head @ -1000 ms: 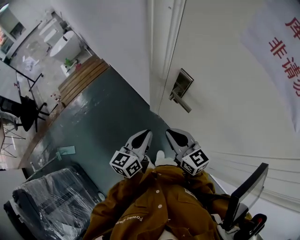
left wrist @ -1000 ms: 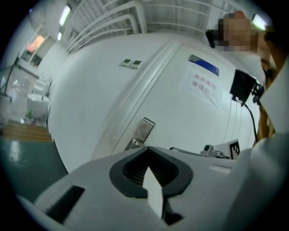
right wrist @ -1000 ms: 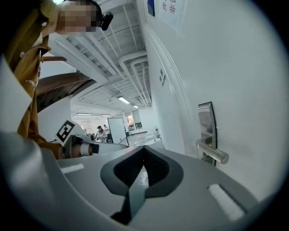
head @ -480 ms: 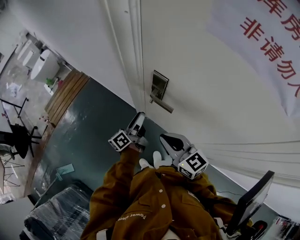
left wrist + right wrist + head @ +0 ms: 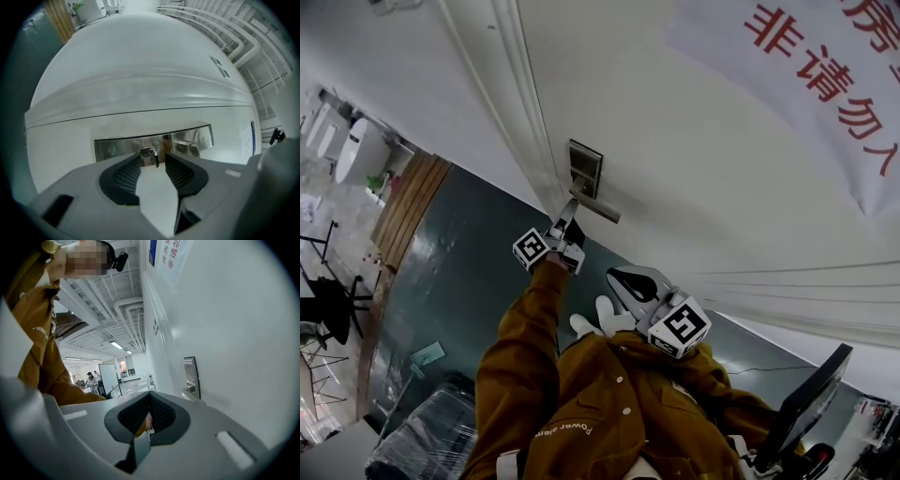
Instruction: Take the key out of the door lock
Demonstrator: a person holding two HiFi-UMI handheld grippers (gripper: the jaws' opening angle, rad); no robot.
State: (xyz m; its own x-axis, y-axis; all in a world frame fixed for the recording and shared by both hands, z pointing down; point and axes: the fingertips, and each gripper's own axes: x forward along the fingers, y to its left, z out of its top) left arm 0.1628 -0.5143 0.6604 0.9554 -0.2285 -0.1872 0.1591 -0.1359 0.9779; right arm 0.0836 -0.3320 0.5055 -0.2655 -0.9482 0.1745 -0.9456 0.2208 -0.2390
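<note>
A small key (image 5: 155, 160) hangs from the keyhole in the steel lock plate (image 5: 112, 148) on the white door (image 5: 722, 197); the lever handle (image 5: 188, 148) sits just to its right. My left gripper (image 5: 153, 157) is up at the plate (image 5: 584, 169), and its jaws are closing with the key between the tips, apart from both pads. In the head view the left gripper (image 5: 568, 214) reaches right under the handle (image 5: 598, 208). My right gripper (image 5: 617, 277) stays shut near the person's chest, holding nothing. From the right gripper view, the gripper (image 5: 149, 397) points along the door towards the plate (image 5: 191, 373).
A white door frame moulding (image 5: 511, 103) runs left of the lock. A white sign with red characters (image 5: 825, 75) hangs on the door. Dark green floor (image 5: 459, 272), a plastic-wrapped chair (image 5: 427, 441) and a dark monitor (image 5: 811, 403) lie below.
My left gripper has travelled from beside the right one near the chest up to the lock, and its jaws have spread apart. The right gripper has barely moved.
</note>
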